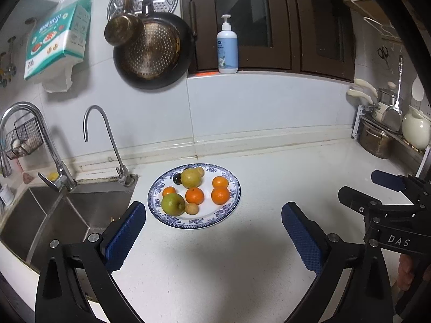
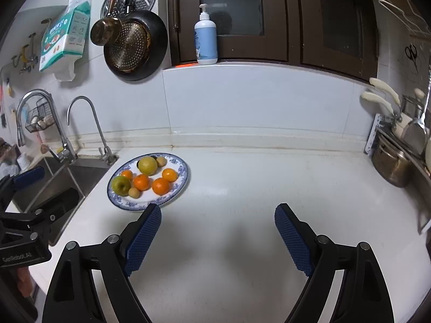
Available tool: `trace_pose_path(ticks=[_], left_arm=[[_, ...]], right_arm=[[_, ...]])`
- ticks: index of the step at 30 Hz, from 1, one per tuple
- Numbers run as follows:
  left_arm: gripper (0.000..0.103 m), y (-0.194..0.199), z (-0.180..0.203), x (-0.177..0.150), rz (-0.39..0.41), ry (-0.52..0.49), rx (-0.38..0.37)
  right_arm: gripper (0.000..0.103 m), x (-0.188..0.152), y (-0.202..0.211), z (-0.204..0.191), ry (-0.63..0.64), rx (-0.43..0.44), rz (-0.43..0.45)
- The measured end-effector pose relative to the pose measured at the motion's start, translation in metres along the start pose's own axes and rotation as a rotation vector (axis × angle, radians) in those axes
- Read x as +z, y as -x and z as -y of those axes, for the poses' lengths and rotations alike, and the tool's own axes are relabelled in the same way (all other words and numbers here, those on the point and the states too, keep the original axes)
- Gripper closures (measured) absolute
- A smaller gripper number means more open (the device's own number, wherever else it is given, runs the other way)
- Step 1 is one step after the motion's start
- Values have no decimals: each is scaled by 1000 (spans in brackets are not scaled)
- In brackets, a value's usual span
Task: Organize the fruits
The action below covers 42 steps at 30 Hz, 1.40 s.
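A blue-patterned white plate (image 1: 231,202) (image 2: 180,185) sits on the white counter beside the sink. It holds several oranges (image 1: 220,195) (image 2: 160,186), a green apple (image 1: 173,204) (image 2: 121,185), a yellow-green pear (image 1: 191,178) (image 2: 147,165), small tan fruits (image 1: 191,208) (image 2: 134,192) and a dark round fruit (image 1: 177,179). My left gripper (image 1: 214,210) is open and empty, just in front of the plate. My right gripper (image 2: 218,214) is open and empty, to the right of the plate; it also shows in the left wrist view (image 1: 363,188).
A steel sink (image 1: 54,215) with two faucets (image 1: 107,134) lies left of the plate. Pans (image 1: 153,51) and a paper box (image 1: 58,40) hang on the wall. A soap bottle (image 1: 227,45) stands on the ledge. A rack with pots (image 1: 377,137) is at the right.
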<state>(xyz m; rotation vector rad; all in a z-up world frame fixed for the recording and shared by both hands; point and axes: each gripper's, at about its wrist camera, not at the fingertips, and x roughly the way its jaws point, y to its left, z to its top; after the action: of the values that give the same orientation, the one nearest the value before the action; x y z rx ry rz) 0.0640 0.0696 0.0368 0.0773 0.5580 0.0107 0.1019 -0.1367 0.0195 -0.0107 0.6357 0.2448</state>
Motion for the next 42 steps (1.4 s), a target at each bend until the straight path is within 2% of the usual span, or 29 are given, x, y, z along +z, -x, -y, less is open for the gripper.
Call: trace_pose_path(ticks=[24,42], left_arm=[[0,21,10,-9,5,22,-10],[0,24,11,-10,9,31,-11]], right_arm=[[16,-12,31,1,28,-23,47],[16,-13,36,3,25,-20,53]])
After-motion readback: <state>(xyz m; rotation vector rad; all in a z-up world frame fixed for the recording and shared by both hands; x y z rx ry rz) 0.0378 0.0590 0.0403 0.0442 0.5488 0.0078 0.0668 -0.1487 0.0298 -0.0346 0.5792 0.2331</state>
